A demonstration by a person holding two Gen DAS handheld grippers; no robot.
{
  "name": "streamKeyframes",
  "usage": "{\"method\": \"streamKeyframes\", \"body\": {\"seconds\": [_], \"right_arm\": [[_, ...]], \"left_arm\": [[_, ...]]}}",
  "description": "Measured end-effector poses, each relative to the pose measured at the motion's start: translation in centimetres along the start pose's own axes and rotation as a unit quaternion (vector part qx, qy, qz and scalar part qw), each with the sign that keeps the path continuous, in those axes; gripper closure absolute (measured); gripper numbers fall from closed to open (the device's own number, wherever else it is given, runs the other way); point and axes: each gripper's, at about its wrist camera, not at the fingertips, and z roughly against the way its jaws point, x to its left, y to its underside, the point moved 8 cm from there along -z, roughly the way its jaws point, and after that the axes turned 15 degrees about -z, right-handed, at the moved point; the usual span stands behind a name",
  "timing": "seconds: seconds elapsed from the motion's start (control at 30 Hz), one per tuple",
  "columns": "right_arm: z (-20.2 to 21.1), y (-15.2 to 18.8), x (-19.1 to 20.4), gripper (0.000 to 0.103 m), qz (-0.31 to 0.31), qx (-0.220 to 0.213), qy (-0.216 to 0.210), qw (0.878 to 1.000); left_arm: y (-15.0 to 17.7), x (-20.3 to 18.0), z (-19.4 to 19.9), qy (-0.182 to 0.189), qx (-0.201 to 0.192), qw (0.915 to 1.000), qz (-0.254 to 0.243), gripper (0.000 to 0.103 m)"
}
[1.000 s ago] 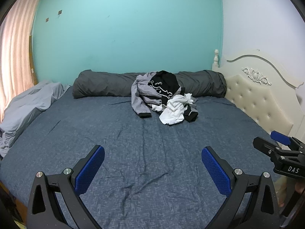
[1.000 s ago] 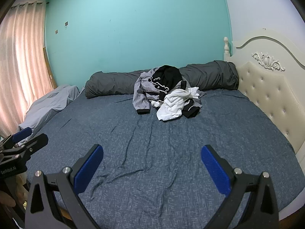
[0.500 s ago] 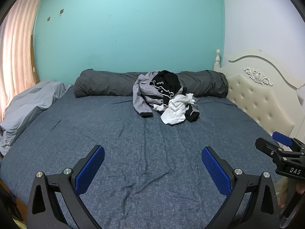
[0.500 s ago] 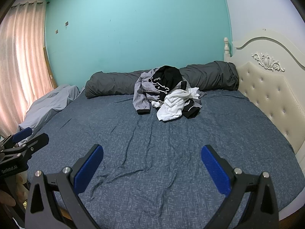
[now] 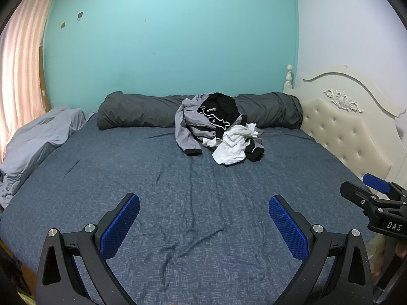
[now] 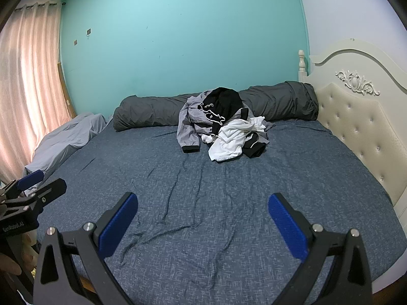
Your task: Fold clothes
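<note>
Two claws, left claw [image 5: 203,225] and right claw [image 6: 202,225], both spread apart, empty, above near edge of bed [image 5: 157,185]. Clothes pile [image 5: 220,133] at far side of bed, against grey bolster [image 5: 137,113], well apart from claws. Step: approach, nothing folded. Next: reach across bed, pull one garment free. No containers visible.
</note>
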Motion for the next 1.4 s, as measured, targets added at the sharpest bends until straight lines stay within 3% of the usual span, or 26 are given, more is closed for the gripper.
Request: {"method": "streamKeyframes", "body": {"seconds": [1.4], "right_arm": [[-0.49,0.37,-0.27,0.000,-0.003,0.007,-0.003,1.000]], "left_arm": [[0.11,-0.83,-0.80,0.014,0.002,0.9999,0.000,0.000]]}}
